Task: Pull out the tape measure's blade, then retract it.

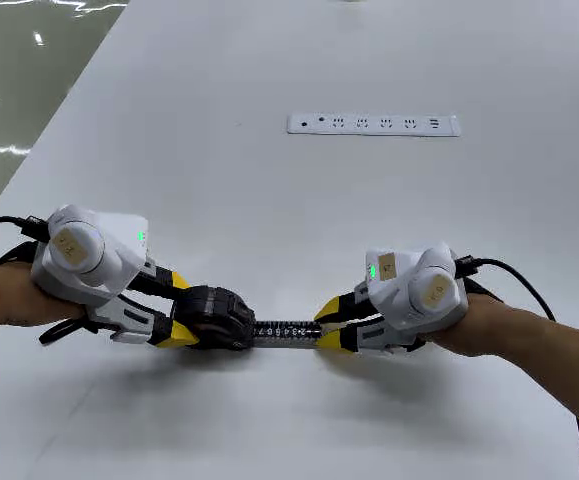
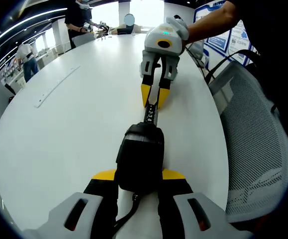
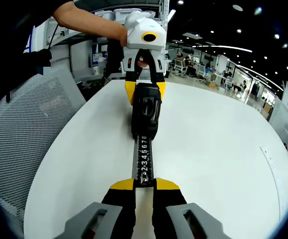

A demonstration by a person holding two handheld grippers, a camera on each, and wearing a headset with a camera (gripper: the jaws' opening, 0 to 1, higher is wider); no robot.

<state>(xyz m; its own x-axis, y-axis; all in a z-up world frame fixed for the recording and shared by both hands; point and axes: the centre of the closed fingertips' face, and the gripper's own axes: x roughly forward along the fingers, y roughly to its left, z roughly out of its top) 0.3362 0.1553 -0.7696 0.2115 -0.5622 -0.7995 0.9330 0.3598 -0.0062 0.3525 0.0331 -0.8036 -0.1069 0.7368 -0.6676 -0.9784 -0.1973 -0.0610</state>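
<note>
**Short pull, straight along the 9-to-3 line**

Nearest the person in the head view, the task's thing lies across the white table (image 1: 269, 200) on a line from 9 o'clock to 3 o'clock. The left gripper (image 1: 179, 308), at the 9 o'clock end, is clamped on the tape measure's black case (image 1: 217, 317), with one yellow-tipped jaw on either side of it. The right gripper (image 1: 329, 326), at the 3 o'clock end, is pinched tight on the free end of the blade (image 1: 286, 329). The two grippers face each other tip to tip. A short, straight run of blade bridges the gap between them. Whether the case rests on the table or hangs just above it cannot be told.

In the right gripper view the blade leaves that gripper's jaws and runs dead ahead to 12 o'clock, printed scale up, into the mouth of the case. The left gripper sits just behind the case on the same line. The left gripper view mirrors this, with the case between its own jaws and the blade heading to 12 o'clock into the right gripper.

So the blade's long axis, both grippers' axes and the case's mouth all appear to share one line. Judged from that, drawing more blade out calls for the right gripper to travel toward 3 o'clock, and retracting calls for it to travel back toward 9 o'clock. A sideways drift would likely kink the blade at the mouth.

Far off at 12 o'clock a white power strip (image 1: 374, 124) lies flat, well apart from the work.
</note>
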